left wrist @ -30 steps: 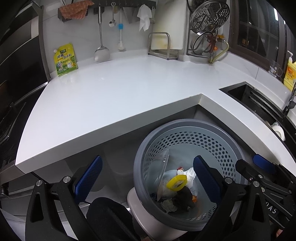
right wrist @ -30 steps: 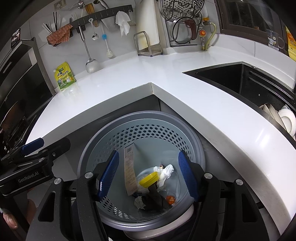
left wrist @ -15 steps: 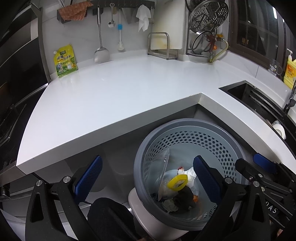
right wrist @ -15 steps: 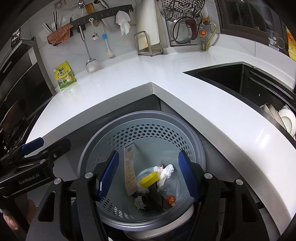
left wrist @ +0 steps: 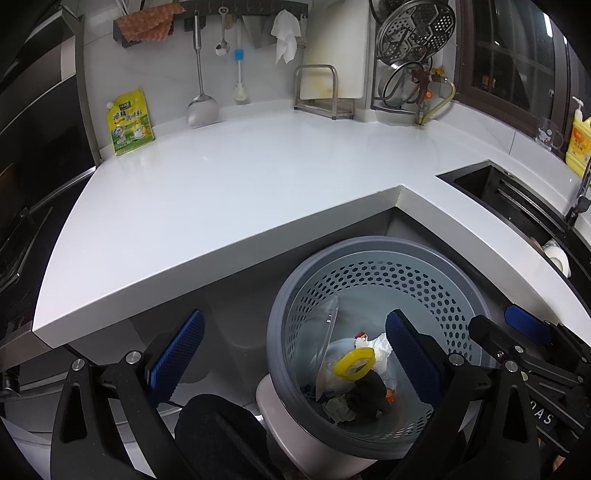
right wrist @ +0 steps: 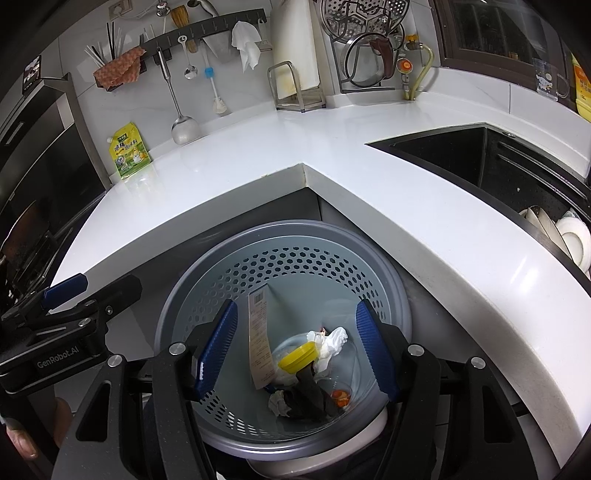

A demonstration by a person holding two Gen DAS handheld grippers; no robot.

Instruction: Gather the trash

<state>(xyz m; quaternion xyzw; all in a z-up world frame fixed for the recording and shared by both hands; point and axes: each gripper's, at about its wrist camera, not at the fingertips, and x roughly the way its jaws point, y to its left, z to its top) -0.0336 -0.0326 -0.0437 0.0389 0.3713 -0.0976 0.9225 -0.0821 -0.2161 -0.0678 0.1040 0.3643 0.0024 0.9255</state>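
White stone countertop (left wrist: 229,192) wraps the corner of this kitchen, glossy under the light, and down below its inner angle sits the grey perforated trash basket (right wrist: 280,236). Inside it lies the collected trash: a yellow lid (right wrist: 298,357), crumpled white tissue (right wrist: 332,341), a long printed receipt (right wrist: 258,332) leaning on the wall, and dark scraps at the bottom. Right gripper (right wrist: 295,354) hangs directly over the basket, blue pads spread wide, holding nothing. Left gripper (left wrist: 291,354) hovers at the basket's left rim, also released and empty, one finger over the floor, the other over the basket. Along the tiled back wall: a yellow-green pouch (left wrist: 129,122), a hanging ladle (left wrist: 201,107), a white cloth (left wrist: 286,37) on the rail, a metal steamer rack (left wrist: 415,33). Off to the right, a dark sink (right wrist: 450,147) is set into the counter.
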